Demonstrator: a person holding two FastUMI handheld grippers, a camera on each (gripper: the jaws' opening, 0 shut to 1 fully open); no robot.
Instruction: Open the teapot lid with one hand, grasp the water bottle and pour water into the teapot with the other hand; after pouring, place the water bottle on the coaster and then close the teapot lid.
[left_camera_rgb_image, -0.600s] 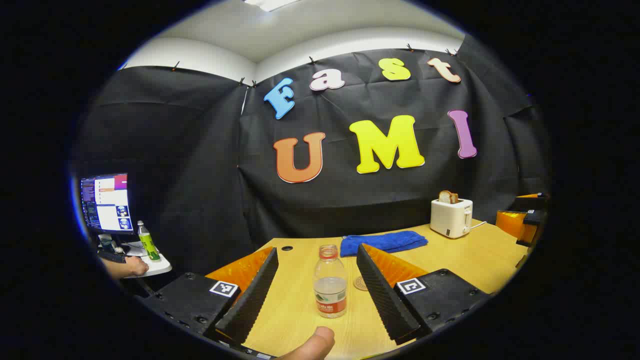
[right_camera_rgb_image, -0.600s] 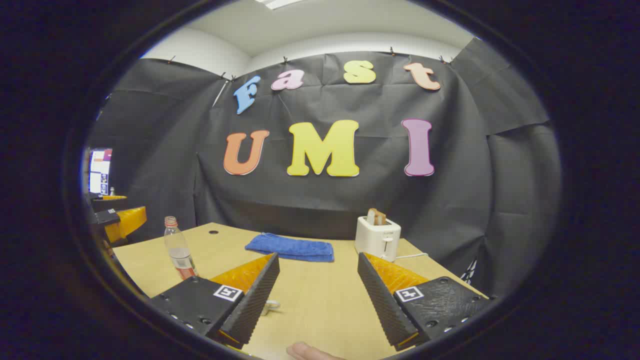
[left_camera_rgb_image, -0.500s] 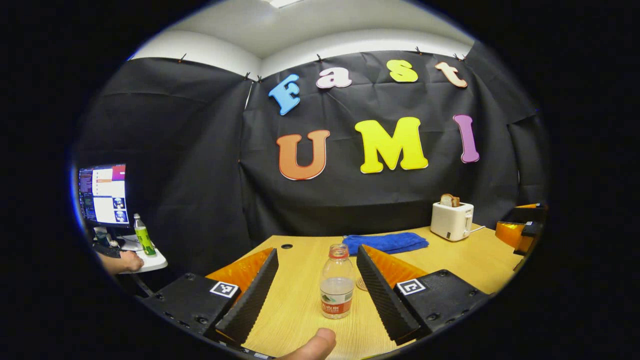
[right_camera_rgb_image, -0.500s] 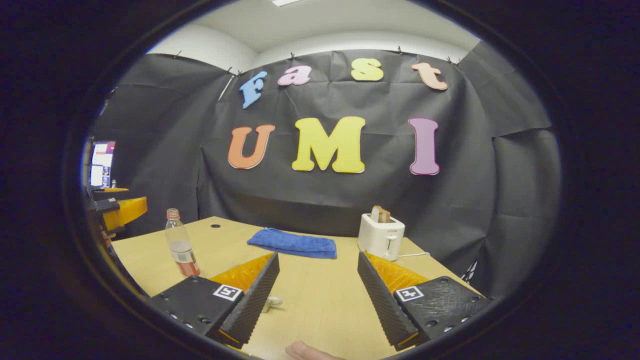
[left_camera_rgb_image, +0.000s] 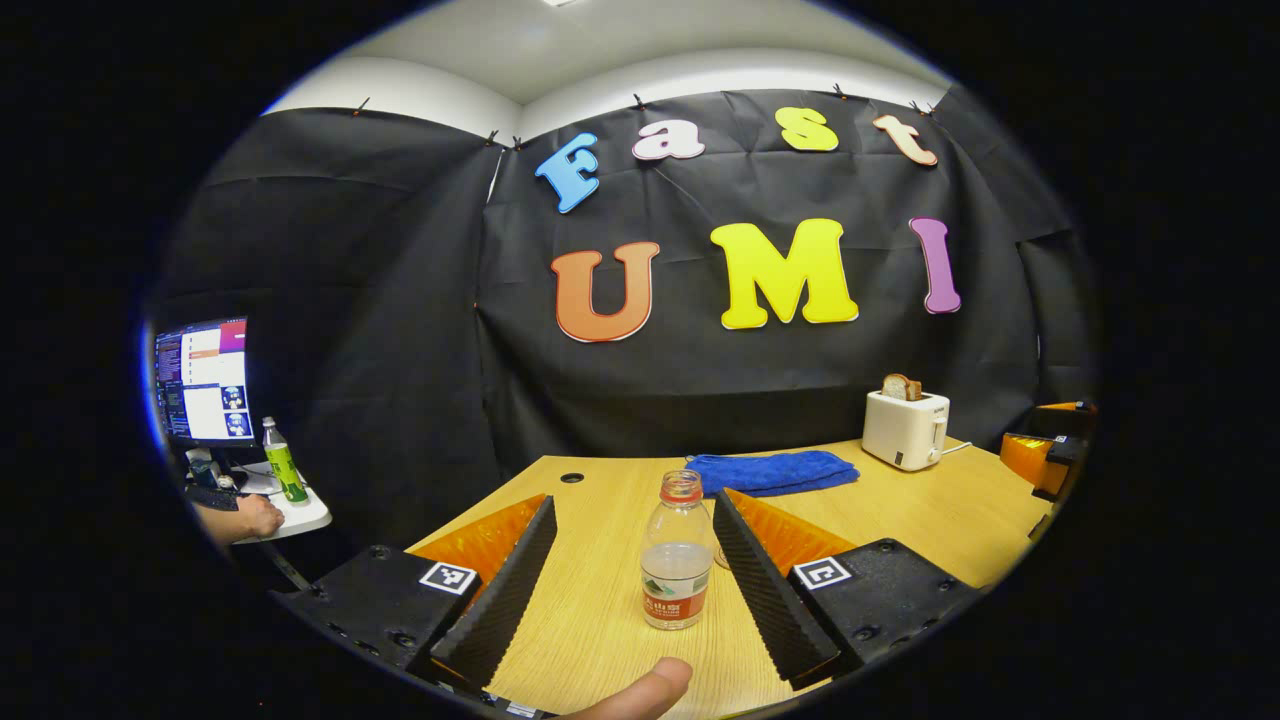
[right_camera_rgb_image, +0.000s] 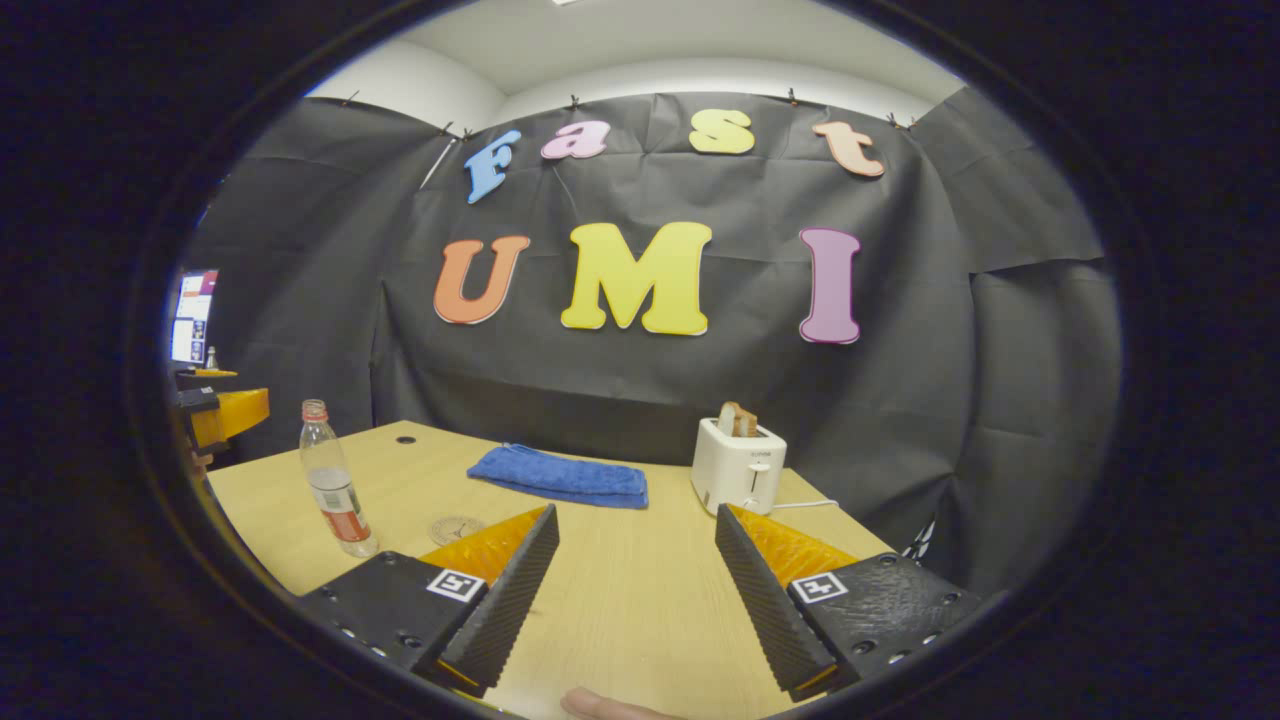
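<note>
Early stage, nothing poured. Left gripper (left_camera_rgb_image: 632, 575) spread wide, bottle (left_camera_rgb_image: 677, 552) upright on the surface (left_camera_rgb_image: 600, 620) between its fingers, not gripped. Right gripper (right_camera_rgb_image: 637, 590) wide, empty. Coaster (right_camera_rgb_image: 457, 528) bare, near bottle. Teapot position unknown; lid, pour, placing left.

Black cloth wall (left_camera_rgb_image: 420, 330), white ceiling (left_camera_rgb_image: 620, 40), wooden table (right_camera_rgb_image: 640, 590).

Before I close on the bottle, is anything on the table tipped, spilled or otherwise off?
Nothing stands out. The water bottle stands upright and uncapped on the wooden table, partly filled, no puddle around it. The coaster lies flat, the blue towel is folded, and the toaster holds bread.
</note>
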